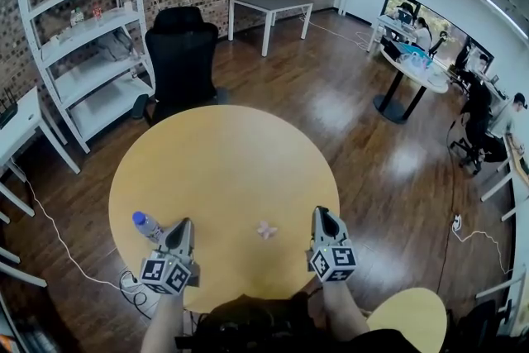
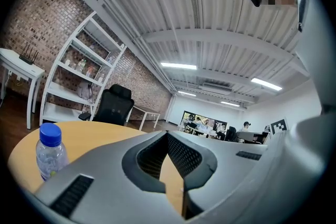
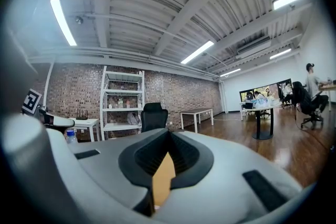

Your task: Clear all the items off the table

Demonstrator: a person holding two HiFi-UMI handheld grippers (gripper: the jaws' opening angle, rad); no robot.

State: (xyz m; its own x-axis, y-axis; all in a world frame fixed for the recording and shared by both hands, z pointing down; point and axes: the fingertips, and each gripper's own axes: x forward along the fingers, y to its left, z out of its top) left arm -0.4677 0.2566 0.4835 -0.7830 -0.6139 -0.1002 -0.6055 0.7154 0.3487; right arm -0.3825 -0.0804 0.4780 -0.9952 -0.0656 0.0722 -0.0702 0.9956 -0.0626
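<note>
A round yellow table (image 1: 223, 153) carries a clear water bottle with a blue cap (image 1: 146, 225) near its left front edge and a small pink item (image 1: 266, 229) near the front middle. My left gripper (image 1: 183, 224) hovers just right of the bottle, jaws shut and empty. The left gripper view shows the bottle (image 2: 50, 152) upright to the left of the closed jaws (image 2: 168, 134). To the right of the pink item is my right gripper (image 1: 321, 215), also shut with nothing in it. The bottle (image 3: 71, 136) appears far left of the jaws (image 3: 168, 132) in the right gripper view.
A black office chair (image 1: 181, 54) stands behind the table, with a white shelf unit (image 1: 83, 37) at the left and a grey table (image 1: 270, 4) further back. A white cable (image 1: 66, 248) runs over the floor at the left. A smaller yellow round top (image 1: 413, 318) sits at bottom right. People sit at desks far right.
</note>
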